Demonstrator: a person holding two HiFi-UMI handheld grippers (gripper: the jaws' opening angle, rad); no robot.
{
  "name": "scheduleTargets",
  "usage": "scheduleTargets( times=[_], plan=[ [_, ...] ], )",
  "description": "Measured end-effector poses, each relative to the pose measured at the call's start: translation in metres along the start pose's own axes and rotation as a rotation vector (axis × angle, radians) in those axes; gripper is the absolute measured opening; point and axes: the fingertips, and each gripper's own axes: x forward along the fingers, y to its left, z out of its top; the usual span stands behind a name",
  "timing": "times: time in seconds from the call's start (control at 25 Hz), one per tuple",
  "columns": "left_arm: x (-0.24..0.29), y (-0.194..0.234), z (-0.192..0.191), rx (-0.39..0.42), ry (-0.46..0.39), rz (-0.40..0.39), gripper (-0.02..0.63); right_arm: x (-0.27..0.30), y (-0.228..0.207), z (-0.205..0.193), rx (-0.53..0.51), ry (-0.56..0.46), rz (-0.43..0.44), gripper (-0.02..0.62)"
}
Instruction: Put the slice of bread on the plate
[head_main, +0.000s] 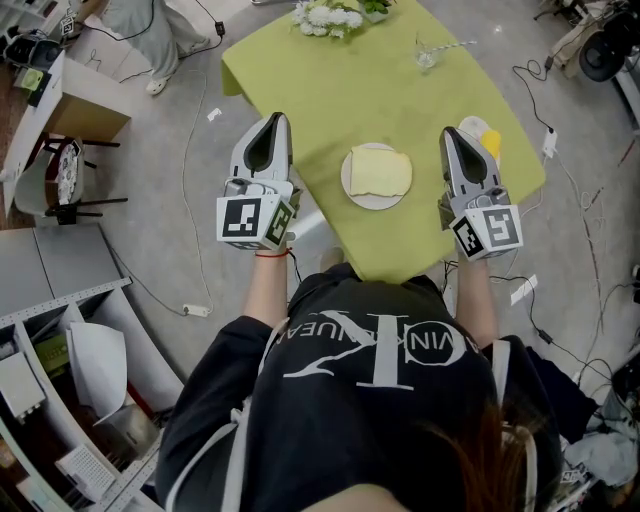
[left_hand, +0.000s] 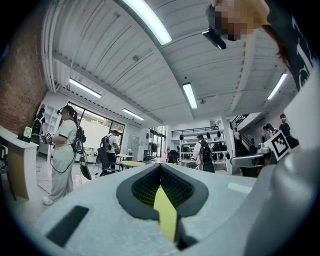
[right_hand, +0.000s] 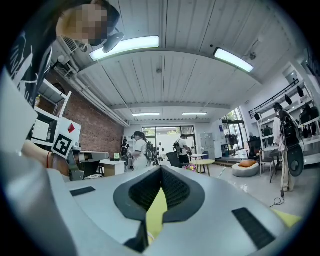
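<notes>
My left hand-held gripper and right hand-held gripper are clenched empty, flanking the bread on the plate.

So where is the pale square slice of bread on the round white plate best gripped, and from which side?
The pale square slice of bread lies flat, so only a thin edge can be pinched. Its right edge, reaching the round white plate's rim, seems best: come low from the right gripper's side, after opening its shut jaws.

Bright, even light; fisheye edges
</notes>
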Motion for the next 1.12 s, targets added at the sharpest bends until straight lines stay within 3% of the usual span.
scheduleTargets(
  times=[0.52, 1.12],
  plan=[
    [0.0, 0.004, -0.001, 0.007, 0.001, 0.017, 0.006, 0.002, -0.002, -0.006, 0.023, 0.003, -0.002, 0.002],
    [-0.004, 0.007, 0.007, 0.087, -0.014, 0.055, 0.006, 0.004, -0.001, -0.013, 0.046, 0.02, 0.006, 0.002]
  ],
)
